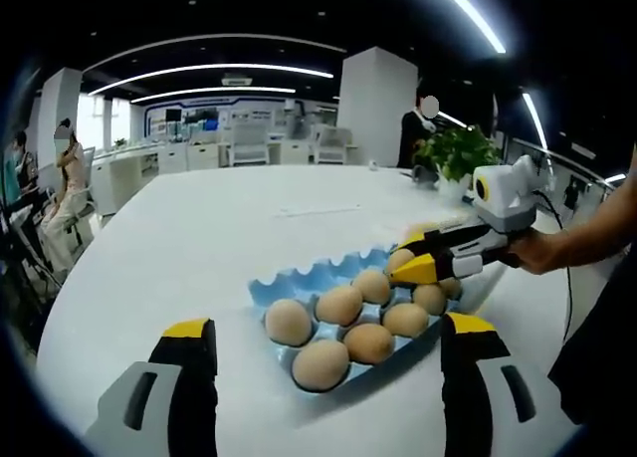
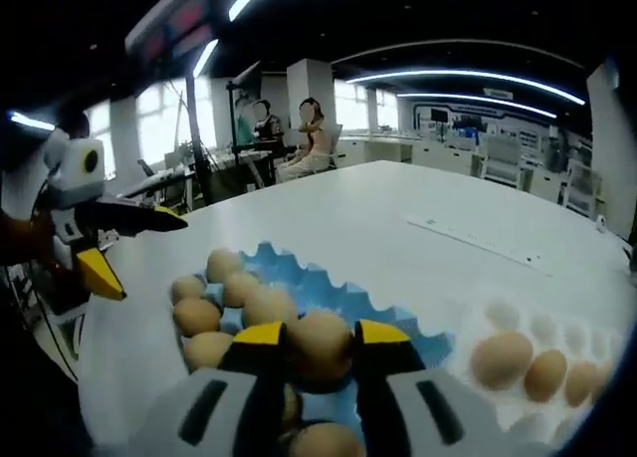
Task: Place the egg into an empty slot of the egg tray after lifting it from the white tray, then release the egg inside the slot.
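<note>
A blue egg tray [image 1: 289, 283] lies on the white table and holds several brown eggs, with bare blue slots along its far row. My right gripper [image 2: 320, 334] is shut on a brown egg [image 2: 320, 347] just above the blue tray [image 2: 333, 290]. In the left gripper view the right gripper [image 1: 406, 258] comes in from the right, with the egg [image 1: 399, 261] over the tray's far right corner. My left gripper [image 1: 328, 326] stands wide open at the tray's near side, holding nothing. To the right lies the white tray [image 2: 508, 316] with several eggs.
The large white table [image 1: 219, 238] stretches beyond the trays. A potted plant [image 1: 458, 153] stands at its far right. A person's hand [image 1: 542, 250] holds the right gripper. A paper strip [image 2: 478, 240] lies further back. People sit at desks in the background.
</note>
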{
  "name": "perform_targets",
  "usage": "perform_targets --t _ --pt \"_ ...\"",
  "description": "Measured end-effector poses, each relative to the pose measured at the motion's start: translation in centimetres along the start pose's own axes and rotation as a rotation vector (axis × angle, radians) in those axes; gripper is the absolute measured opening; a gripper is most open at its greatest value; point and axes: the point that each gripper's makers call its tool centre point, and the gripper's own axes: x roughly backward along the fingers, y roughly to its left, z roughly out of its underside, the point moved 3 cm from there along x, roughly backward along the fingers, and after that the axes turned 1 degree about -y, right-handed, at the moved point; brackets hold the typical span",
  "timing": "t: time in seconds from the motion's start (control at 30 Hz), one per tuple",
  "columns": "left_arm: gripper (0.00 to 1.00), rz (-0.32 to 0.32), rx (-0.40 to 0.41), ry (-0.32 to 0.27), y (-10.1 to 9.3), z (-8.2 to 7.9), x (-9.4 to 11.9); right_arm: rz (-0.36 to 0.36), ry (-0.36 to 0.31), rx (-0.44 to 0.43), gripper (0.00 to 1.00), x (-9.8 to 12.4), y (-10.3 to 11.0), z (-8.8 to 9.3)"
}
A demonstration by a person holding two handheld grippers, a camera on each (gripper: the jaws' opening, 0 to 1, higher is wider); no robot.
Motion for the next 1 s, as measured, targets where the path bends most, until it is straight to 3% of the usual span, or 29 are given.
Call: perform_targets --t 0.27,0.5,1.0 --pt "0.93 0.002 -0.002 -0.002 0.04 -0.05 0.02 -0.006 0.007 -0.033 0.26 -0.16 -0.05 0.1" --pt "0.91 0.003 -0.002 -0.001 -0.06 -0.01 0.02 -0.005 0.033 -0.125 0.26 -0.24 -0.21 0.53" --pt "0.89 0.002 -0.009 -0.005 -0.21 -0.24 0.02 -0.012 0.035 -0.098 0.26 -0.3 -0.2 0.36"
